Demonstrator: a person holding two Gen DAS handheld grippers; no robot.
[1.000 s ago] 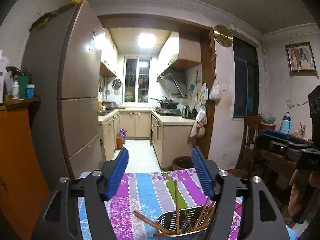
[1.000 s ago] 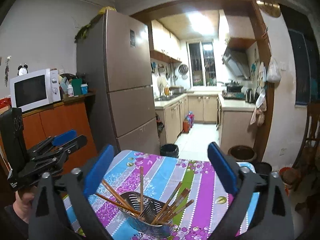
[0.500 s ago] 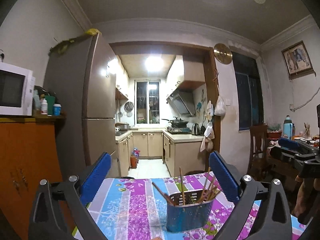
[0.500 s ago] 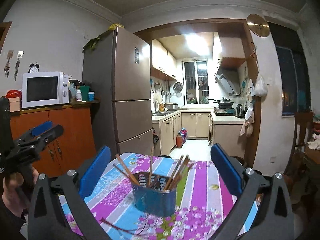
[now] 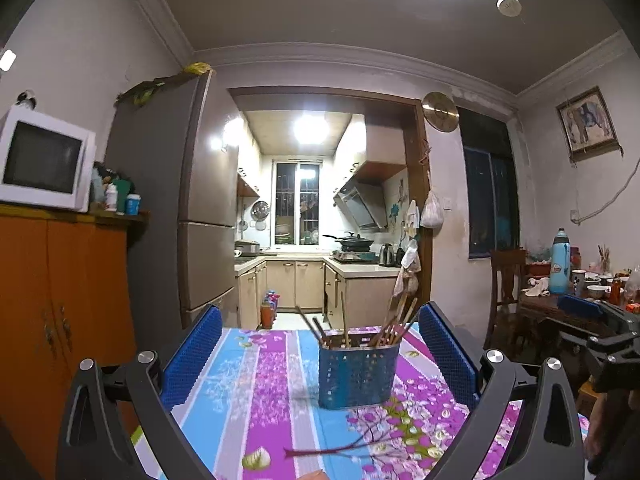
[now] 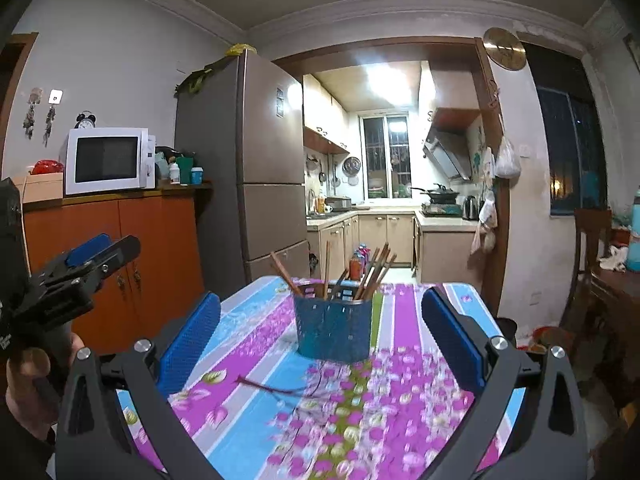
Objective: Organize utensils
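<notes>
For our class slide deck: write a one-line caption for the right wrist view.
Open right gripper faces a blue holder of chopsticks on a floral tablecloth.

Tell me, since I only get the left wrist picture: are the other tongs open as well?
Observer: Yes. The right tongs stand wide open, gripping nothing.
Visitor: Who holds the left tongs?
Observer: A hand wraps their handle at the left edge of the right wrist view.
Visitor: Anything beside the microwave, past where my picture ends?
Observer: A red object lying on a pale box.
</notes>
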